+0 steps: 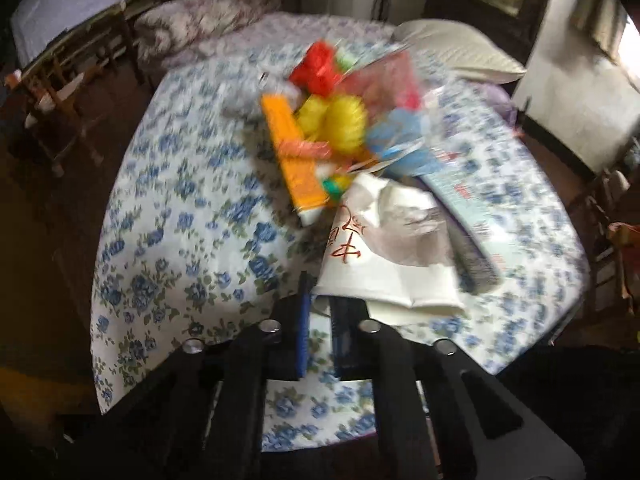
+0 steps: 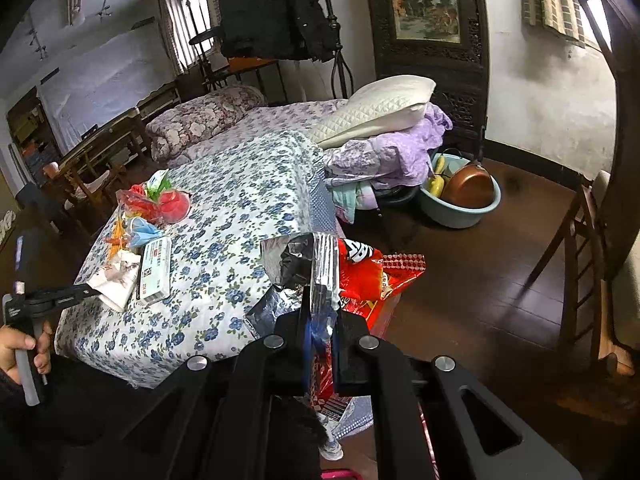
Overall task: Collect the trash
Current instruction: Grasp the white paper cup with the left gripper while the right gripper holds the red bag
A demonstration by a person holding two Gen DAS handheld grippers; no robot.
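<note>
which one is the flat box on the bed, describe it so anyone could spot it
On the blue-flowered bedspread, find the trash pile at its near left corner. The flat box lies on the pile's near edge, beside crumpled white paper. It alone is rigid and rectangular, pale with printed labels.

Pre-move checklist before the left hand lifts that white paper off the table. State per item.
1. Left gripper shut on the white paper: ok, its near edge sits between the closed fingers.
2. Paper free of neighbours: not ok, the blue-white box and orange tube touch or overlap it.
3. Right gripper keeps the silver-red snack bag: ok, clamped.
4. Grippers apart from each other: ok, the left one is at the table's far-left corner in the right wrist view.
5. Trash left on the floral cloth: not ok, the mask and red wrappers remain.
6. Bin location: cannot tell.
</note>
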